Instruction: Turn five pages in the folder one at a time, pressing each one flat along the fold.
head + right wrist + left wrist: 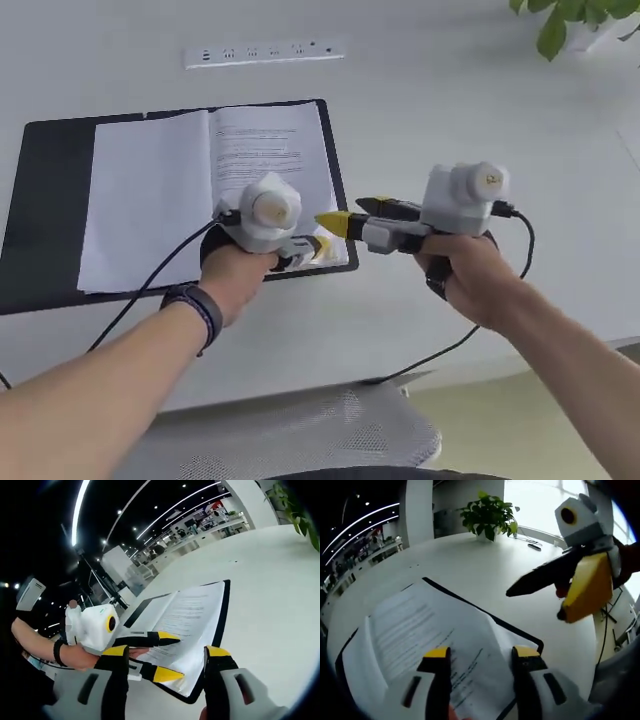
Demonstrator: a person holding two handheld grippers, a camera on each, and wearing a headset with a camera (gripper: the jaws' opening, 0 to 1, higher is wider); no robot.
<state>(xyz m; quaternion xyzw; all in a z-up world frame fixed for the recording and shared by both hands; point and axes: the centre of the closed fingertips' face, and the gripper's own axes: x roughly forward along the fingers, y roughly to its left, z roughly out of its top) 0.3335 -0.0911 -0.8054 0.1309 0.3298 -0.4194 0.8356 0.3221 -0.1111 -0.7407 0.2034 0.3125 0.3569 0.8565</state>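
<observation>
The folder (pixel 50 200) lies open on the white tabletop (pixel 450 100), black cover underneath. A blank sheet is on its left side and a printed page (pixel 270 150) on its right, rising slightly toward the fold.

Our left gripper (pixel 481 652) sits over that page's lower outer corner with its jaws moderately apart, holding nothing. We cannot tell whether it touches the paper. Our right gripper (pixel 338 223) hangs just beside the folder's right edge, above the tabletop, jaws wide and empty.

We judge the sheets thin, light and limp. They will likely bend, slide over one another and crease if pinched hard.

The free outer corner looks like the best place to take hold, so that a single sheet lifts. The pressing belongs along the fold, where the paper bows up. The cover seems stiff enough to stay put.
</observation>
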